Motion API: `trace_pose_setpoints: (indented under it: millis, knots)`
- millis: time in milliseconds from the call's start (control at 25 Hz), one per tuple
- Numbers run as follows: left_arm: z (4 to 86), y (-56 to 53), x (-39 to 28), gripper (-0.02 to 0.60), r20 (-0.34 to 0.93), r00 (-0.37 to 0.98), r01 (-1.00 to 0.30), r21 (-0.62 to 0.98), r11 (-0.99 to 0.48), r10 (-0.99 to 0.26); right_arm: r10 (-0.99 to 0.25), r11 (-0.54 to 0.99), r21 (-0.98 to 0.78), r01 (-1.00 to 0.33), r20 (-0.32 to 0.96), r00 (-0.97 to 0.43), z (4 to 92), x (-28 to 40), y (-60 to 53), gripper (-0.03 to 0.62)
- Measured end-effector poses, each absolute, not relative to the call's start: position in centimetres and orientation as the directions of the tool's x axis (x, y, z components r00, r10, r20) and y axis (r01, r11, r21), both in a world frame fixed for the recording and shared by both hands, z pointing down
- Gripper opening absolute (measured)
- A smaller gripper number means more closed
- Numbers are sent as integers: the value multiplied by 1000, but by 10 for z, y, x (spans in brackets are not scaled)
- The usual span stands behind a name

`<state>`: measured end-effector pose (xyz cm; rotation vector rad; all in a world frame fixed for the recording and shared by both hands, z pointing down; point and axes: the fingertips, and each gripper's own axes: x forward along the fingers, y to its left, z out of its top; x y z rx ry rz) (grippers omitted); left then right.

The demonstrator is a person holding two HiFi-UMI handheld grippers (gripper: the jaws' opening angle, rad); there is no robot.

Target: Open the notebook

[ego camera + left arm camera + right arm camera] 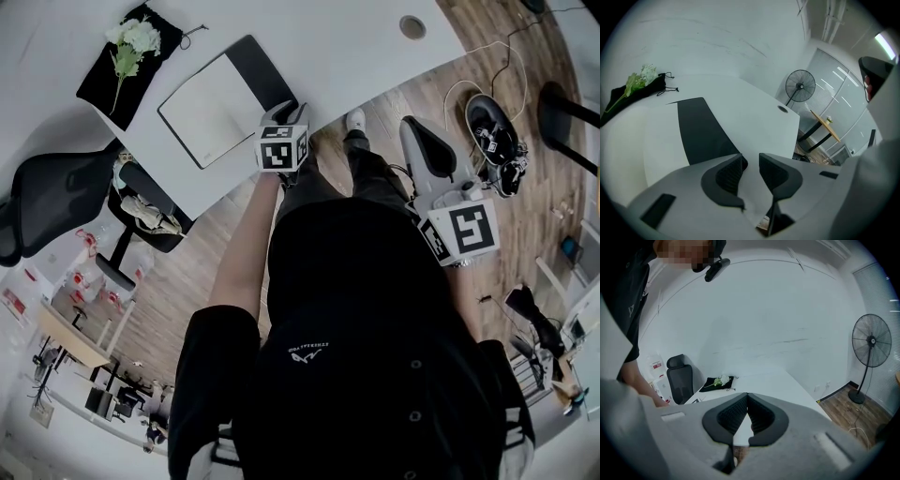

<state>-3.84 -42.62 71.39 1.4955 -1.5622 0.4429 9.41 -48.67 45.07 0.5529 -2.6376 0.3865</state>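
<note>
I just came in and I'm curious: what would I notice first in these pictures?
The open notebook lies on the white table, its black cover folded out flat. The left gripper hovers beside that cover with its jaws apart. A white flower rests on a black pouch at the table's far corner.

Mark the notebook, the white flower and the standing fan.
notebook [211, 108], head view, on its open white page.
white flower [139, 37], head view, on the blossom.
standing fan [871, 340], right gripper view, on the hub of its round grille.
</note>
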Motion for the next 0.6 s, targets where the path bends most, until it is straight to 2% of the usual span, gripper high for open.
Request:
trace_pose_setpoints:
  millis: [240,400,600]
  knots:
    - [711,-425,-38,112,780,138,-922,326,208,-610,-292,899,-172,-404,453,-842,451,87,-481,2]
    - [698,-424,-41,30,759,94,-925,306,226,-645,-272,909,-168,-382,455,-848,451,83,-483,2]
    - [666,-418,-38,9,707,68,-931,298,210,-704,-240,922,-171,-347,452,-859,453,75,-479,2]
